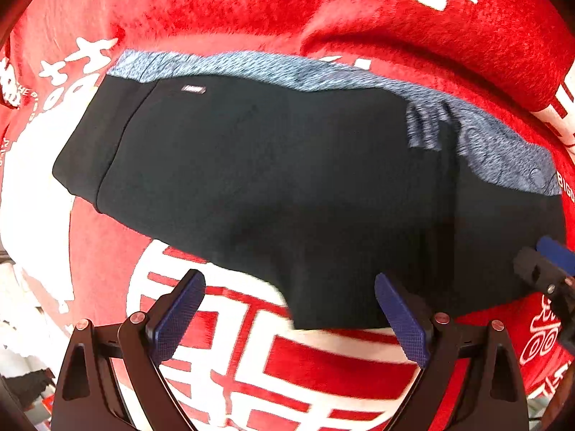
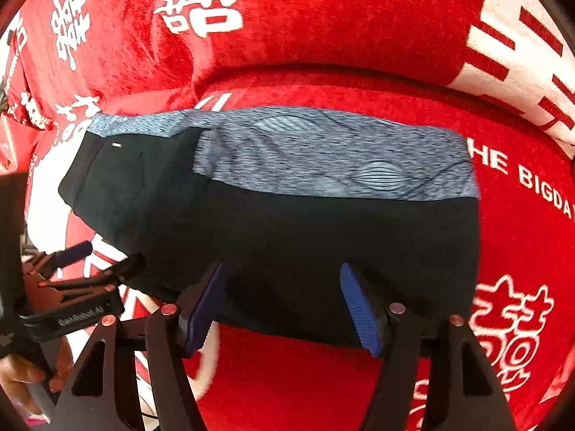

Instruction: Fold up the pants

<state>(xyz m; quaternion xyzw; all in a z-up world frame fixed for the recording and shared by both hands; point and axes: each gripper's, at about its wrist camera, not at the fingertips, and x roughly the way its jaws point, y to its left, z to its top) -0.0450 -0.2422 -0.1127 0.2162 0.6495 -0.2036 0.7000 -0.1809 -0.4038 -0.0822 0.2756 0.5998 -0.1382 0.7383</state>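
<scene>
**One pair of pants, two empty claws**

One pair of pants (image 1: pixel 273 179), black with a grey-blue patterned panel, lies folded on the red blanket (image 1: pixel 251 10) printed with white characters. Left claw (image 1: pixel 289 318) is spread wide, holding nothing, at the near hem. Right claw (image 2: pixel 284 305) is parted, pads clear of fabric, above the black cloth.

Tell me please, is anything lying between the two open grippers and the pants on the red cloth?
Nothing visible does. The pants lie folded on the red cloth with nothing on top. The left gripper and right gripper are both open just over the near edge, with no object between either and the fabric.
</scene>
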